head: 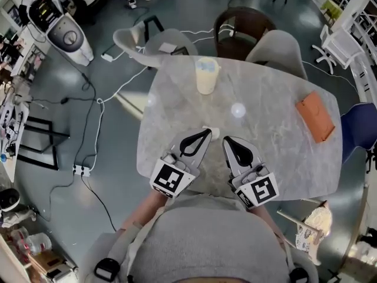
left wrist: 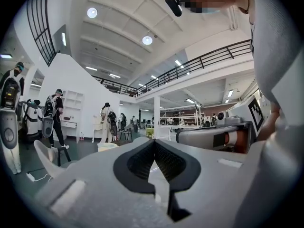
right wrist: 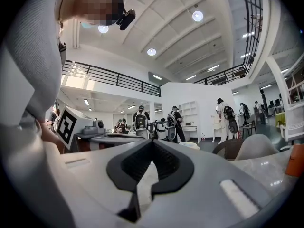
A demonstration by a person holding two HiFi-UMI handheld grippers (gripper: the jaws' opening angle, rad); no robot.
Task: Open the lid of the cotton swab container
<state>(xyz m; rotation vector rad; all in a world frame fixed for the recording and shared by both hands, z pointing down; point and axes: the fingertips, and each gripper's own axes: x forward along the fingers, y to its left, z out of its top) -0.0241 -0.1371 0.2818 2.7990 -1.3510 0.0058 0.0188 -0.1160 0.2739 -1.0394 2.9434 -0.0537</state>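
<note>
Left gripper (head: 205,134), right gripper (head: 227,141): jaws fully together, empty, side by side at table (head: 277,134) near edge, apparently staged before reach. Cotton swab container (head: 206,75) upright near far edge, lid on, well apart from both.

Grey sweater (head: 206,240) with matching sleeves, left gripper (head: 206,133) and right gripper (head: 227,141) in pale grey shells, black ribbed teardrop pads (head: 194,144), each with a white cube (head: 172,178) bearing black square markers
</note>
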